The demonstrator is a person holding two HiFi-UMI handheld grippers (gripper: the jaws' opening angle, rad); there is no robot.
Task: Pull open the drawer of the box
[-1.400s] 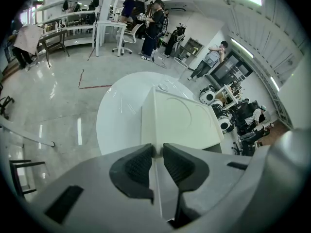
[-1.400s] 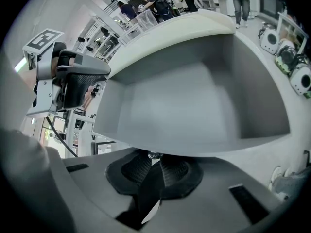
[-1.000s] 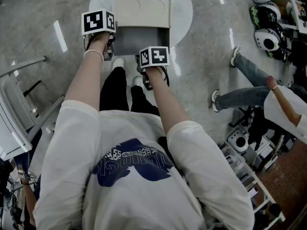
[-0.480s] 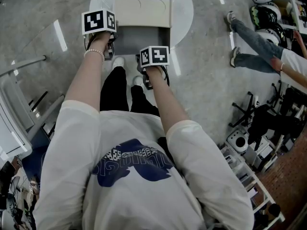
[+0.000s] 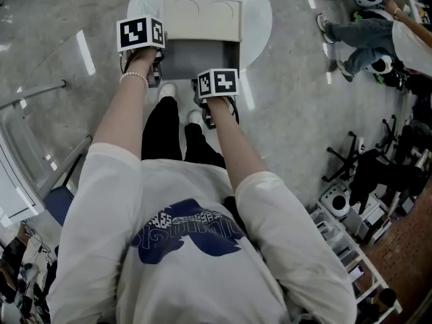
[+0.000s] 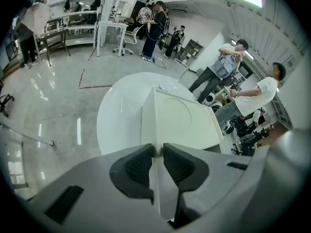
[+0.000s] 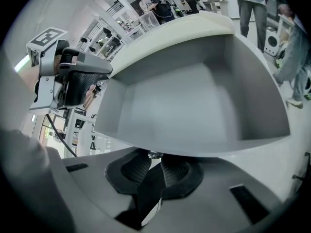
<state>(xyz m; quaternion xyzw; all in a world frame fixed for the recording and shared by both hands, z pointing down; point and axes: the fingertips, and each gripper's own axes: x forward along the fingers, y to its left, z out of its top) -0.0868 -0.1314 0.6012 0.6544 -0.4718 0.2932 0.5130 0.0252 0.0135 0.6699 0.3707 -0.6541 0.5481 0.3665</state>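
— Anything different from a second ago?
— Hardly. The drawer (image 5: 200, 58) stays out of the box (image 5: 201, 19) on the table (image 5: 260, 19). The left gripper (image 6: 158, 150) clamps the box's edge. The right gripper (image 7: 153, 157) pinches the knob (image 7: 151, 155), its jaws just eased slightly. Only the bystander (image 5: 361, 36) moved.

Head view: round table (image 5: 260, 19) cut off at 12 o'clock; bystander (image 5: 405, 42) cut off at 2 o'clock. Left gripper view: the left gripper (image 6: 156, 151) body hides the near side of the box (image 6: 180, 115) at 6 o'clock. Right gripper view: drawer handle (image 7: 153, 155) mostly hidden beneath the front of the drawer (image 7: 194, 106); shape indeterminate.
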